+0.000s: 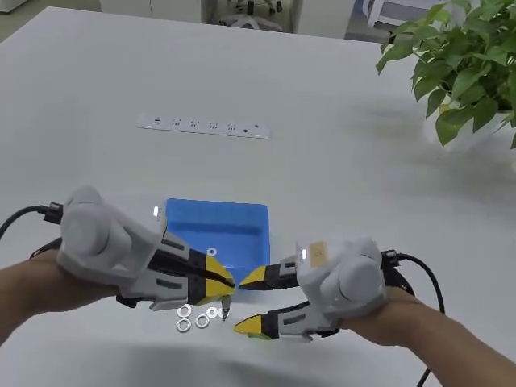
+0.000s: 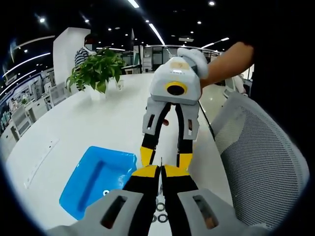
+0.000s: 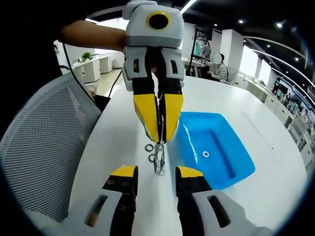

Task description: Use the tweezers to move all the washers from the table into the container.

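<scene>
Four small silver washers (image 1: 201, 320) lie loose in a tight cluster on the white worktop (image 1: 339, 177), just beside the near edge of the blue container (image 1: 234, 230). One more washer (image 1: 211, 252) already rests on the container's floor, near that same edge. The container is a shallow rectangular tray, standing flat.

The tweezers (image 3: 158, 157) point down into the cluster, with their tips at the washer nearest the right gripper. Whether the tips grip that washer or only touch it cannot be told. The left gripper (image 1: 224, 282) has its yellow-tipped fingers pressed together on the upper part of the tweezers, so the thin metal legs stick out past them. The right gripper (image 1: 250, 302) faces it from the other side of the cluster. Its fingers are spread wide with nothing between them, one tip near the container's corner and the other nearer the person. The two grippers are almost nose to nose, close but apart.

Each gripper is held in a bare hand, and a black cable runs back from each.

Farther along the worktop, well beyond the container, lies a white power strip (image 1: 201, 125); its markings are too small to read. A leafy green plant (image 1: 459, 64) stands at the far right. In both gripper views a grey mesh chair (image 3: 44, 147) stands beside the worktop.
</scene>
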A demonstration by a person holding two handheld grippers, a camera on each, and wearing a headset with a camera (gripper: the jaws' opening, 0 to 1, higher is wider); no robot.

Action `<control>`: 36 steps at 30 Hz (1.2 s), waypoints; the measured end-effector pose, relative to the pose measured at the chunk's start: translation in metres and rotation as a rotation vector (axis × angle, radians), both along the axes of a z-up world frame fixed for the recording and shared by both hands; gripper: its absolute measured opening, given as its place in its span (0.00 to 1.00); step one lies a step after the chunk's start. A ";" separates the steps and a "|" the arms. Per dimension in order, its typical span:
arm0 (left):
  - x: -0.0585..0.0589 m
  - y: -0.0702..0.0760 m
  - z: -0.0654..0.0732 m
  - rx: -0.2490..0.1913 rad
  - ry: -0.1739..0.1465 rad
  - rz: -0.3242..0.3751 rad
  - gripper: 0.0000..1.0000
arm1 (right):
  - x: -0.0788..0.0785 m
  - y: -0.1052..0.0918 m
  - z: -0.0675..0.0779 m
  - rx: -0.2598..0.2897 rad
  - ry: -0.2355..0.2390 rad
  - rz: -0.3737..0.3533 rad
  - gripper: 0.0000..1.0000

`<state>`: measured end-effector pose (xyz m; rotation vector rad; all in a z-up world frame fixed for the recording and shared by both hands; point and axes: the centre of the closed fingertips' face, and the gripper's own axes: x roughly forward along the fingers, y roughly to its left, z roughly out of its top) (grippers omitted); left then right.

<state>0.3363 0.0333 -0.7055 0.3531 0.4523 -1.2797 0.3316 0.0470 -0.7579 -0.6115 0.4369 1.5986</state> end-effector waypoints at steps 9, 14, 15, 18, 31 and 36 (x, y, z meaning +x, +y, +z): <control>0.003 0.005 -0.003 0.005 0.004 -0.001 0.06 | 0.001 0.011 -0.007 -0.019 -0.008 0.046 0.22; 0.004 0.005 -0.004 0.002 0.005 0.002 0.06 | 0.006 0.016 -0.009 -0.025 -0.029 0.065 0.18; 0.004 0.005 -0.004 0.002 0.005 0.001 0.06 | 0.006 0.016 -0.009 -0.023 -0.025 0.066 0.17; 0.004 0.003 -0.004 0.002 0.004 -0.001 0.06 | 0.005 0.018 -0.011 -0.027 -0.011 0.080 0.16; 0.004 0.001 -0.005 0.014 -0.002 -0.005 0.06 | 0.000 0.019 -0.016 -0.079 -0.032 0.132 0.10; 0.002 0.000 -0.004 0.013 0.004 -0.005 0.06 | -0.001 0.018 -0.016 -0.085 -0.021 0.118 0.09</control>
